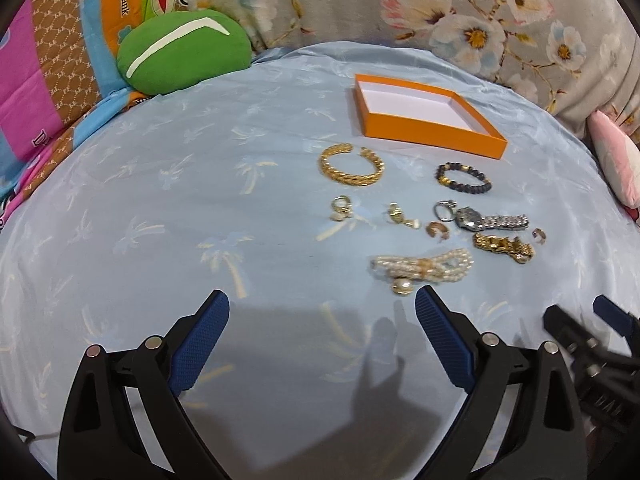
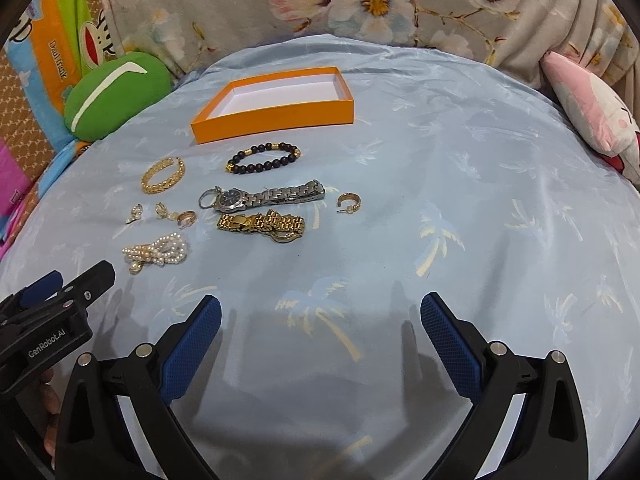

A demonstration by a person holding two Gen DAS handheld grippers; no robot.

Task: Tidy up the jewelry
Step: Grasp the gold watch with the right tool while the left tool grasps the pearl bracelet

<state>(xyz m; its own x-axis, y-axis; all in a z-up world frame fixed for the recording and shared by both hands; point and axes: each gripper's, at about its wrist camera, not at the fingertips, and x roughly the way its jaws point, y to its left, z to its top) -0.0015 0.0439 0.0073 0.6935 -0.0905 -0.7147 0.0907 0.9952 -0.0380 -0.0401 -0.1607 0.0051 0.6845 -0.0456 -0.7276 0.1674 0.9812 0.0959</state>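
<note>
An empty orange box [image 1: 430, 136] [image 2: 280, 117] with a white inside sits on the blue bedsheet. In front of it lie a gold bangle [image 1: 351, 165] [image 2: 163, 176], a black bead bracelet [image 1: 464, 178] [image 2: 264, 158], a silver watch [image 1: 486, 220] [image 2: 266, 196], a gold watch [image 1: 504, 246] [image 2: 262, 224], a pearl piece [image 1: 422, 266] [image 2: 158, 254] and several small gold earrings [image 1: 340, 209] [image 2: 349, 202]. My left gripper [image 1: 322, 304] hovers open just short of the pearls. My right gripper [image 2: 320, 308] hovers open nearer than the gold watch. Neither holds anything.
A green cushion [image 1: 182, 54] [image 2: 116, 92] lies at the back left by a colourful blanket [image 1: 48, 72]. A floral quilt [image 1: 460, 12] runs along the back, and a pink plush [image 2: 592, 108] sits at the right. Palm-print sheet [image 1: 160, 220] spreads to the left.
</note>
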